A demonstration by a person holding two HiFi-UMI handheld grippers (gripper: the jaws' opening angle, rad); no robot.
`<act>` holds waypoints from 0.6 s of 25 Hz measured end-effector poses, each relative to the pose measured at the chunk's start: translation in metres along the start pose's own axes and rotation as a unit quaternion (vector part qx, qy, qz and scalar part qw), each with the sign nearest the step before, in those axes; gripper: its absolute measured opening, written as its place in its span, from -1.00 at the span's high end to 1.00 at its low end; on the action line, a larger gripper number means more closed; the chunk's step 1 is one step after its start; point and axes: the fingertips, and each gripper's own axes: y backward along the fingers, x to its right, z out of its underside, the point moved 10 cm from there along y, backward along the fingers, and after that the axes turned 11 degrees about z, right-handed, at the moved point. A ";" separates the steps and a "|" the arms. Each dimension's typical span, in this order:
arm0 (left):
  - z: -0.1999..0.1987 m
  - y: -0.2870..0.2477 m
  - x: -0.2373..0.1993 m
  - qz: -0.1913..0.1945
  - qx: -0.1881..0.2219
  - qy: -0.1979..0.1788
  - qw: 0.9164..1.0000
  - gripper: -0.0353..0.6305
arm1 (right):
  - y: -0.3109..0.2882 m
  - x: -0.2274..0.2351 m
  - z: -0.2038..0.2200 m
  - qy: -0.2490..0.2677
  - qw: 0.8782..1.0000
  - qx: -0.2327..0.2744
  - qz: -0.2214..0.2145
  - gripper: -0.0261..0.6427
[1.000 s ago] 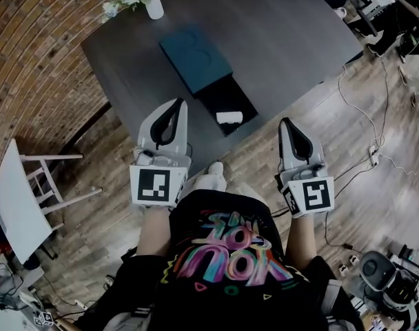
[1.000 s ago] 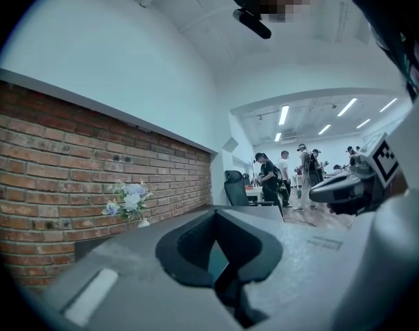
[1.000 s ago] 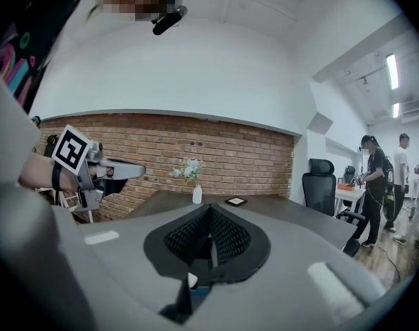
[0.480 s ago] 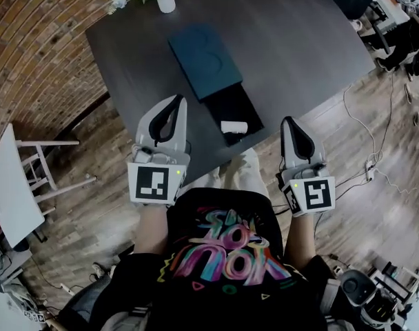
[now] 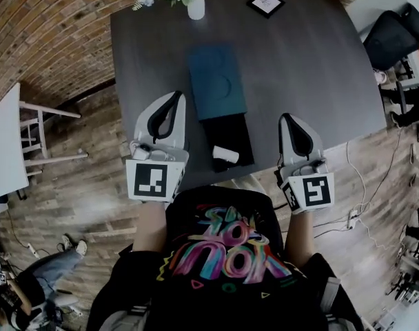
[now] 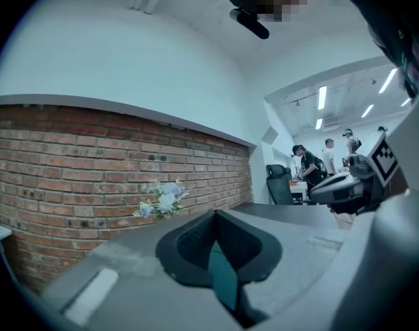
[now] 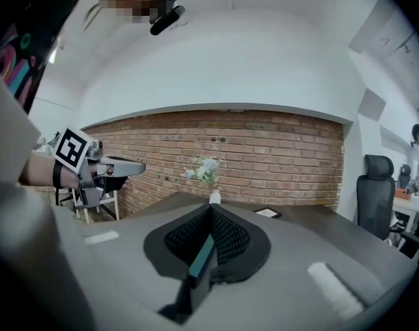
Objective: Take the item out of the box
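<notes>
Where the dark surface (image 5: 313,67) ends nearest the person, both tools hang over its rim and point across it. The left hand-held gripper (image 5: 176,97) has its jaws closed together with nothing between them. The right hand-held gripper (image 5: 287,119) is likewise closed and empty.

Between the two, closer to the left one, lies the box. Its black tray (image 5: 230,126) is drawn out toward the person, its near end just short of the surface's near edge. The item (image 5: 225,154), a small white piece, lies in that near end of the tray. It sits to the right of the left hand-held gripper's body and to the left of the right one, touched by neither.

Ahead of the tray, the teal sleeve (image 5: 216,81) of the box lies flat, just right of the left hand-held gripper's tips. A strip of bare surface separates the tray from the right hand-held gripper. Ahead of that gripper and to its right the surface is open up to its right edge. Left of the left hand-held gripper only a narrow margin lies before the left edge.

Far ahead, by the far edge, stand a white vase (image 5: 196,7) of flowers and a small framed card (image 5: 265,3), well apart from the box. Behind them rises a brick wall (image 5: 51,26).
</notes>
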 end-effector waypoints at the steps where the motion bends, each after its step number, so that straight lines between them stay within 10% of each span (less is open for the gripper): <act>1: -0.001 -0.004 -0.001 -0.014 0.001 0.003 1.000 0.90 | -0.010 0.006 -0.002 0.003 1.000 0.002 -0.013 0.92; 15: -0.018 -0.019 0.035 -0.171 -0.001 0.003 0.985 0.90 | -0.081 0.061 -0.020 0.027 0.983 0.034 -0.177 0.92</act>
